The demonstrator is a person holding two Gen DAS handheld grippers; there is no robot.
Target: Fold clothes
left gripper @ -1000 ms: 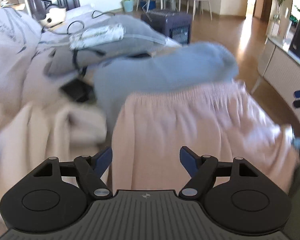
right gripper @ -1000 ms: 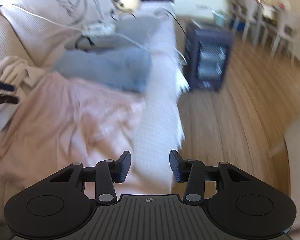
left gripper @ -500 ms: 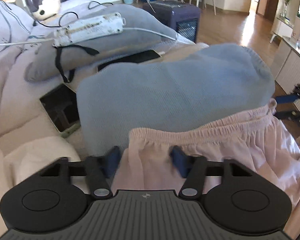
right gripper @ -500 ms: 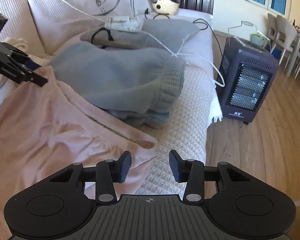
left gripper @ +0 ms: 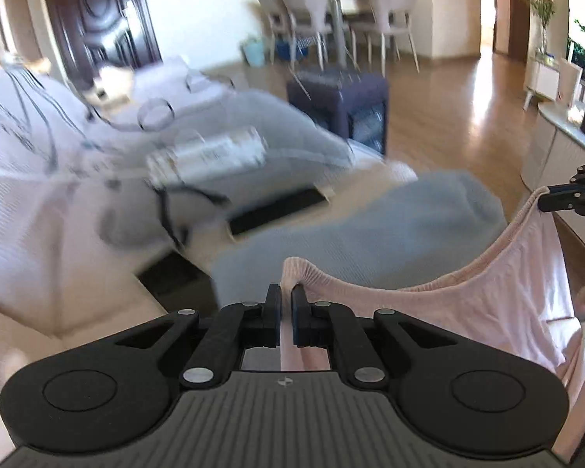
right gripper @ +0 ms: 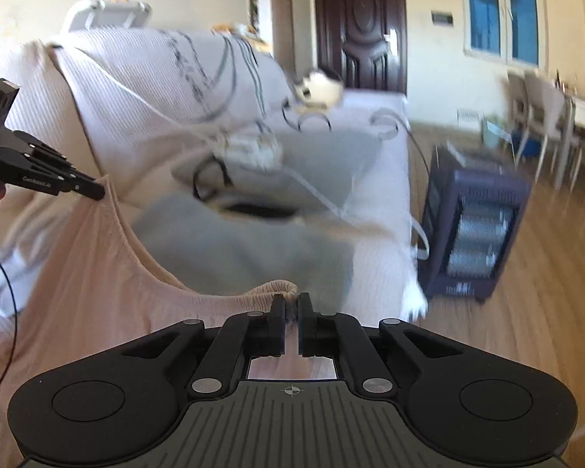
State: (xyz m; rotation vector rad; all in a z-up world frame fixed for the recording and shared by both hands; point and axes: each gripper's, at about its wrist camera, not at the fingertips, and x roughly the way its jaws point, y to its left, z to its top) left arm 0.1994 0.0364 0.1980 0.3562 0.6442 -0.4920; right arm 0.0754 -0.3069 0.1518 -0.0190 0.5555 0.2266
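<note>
Pink fabric, a garment (left gripper: pixel 468 323) with an elastic waistband, hangs stretched between two handheld grippers above a white-covered sofa (right gripper: pixel 374 195). The left gripper (left gripper: pixel 286 304) has its fingers pinched nearly together on one end of the waistband, and the right gripper (right gripper: pixel 291 312) is clamped the same way on the other end, the band sagging in a curve between them. Just behind the garment a folded blue-grey sweater (left gripper: pixel 370 230) lies on the seat. Beyond it sit a grey cushion (right gripper: pixel 327 156) and a white power strip (left gripper: pixel 210 154) with trailing cords, blurred. A dark space heater (right gripper: pixel 475 230) stands on the wooden floor (left gripper: pixel 456 117) beside the sofa, with dining chairs (left gripper: pixel 312 19) and a dark door (right gripper: pixel 358 23) further back.
</note>
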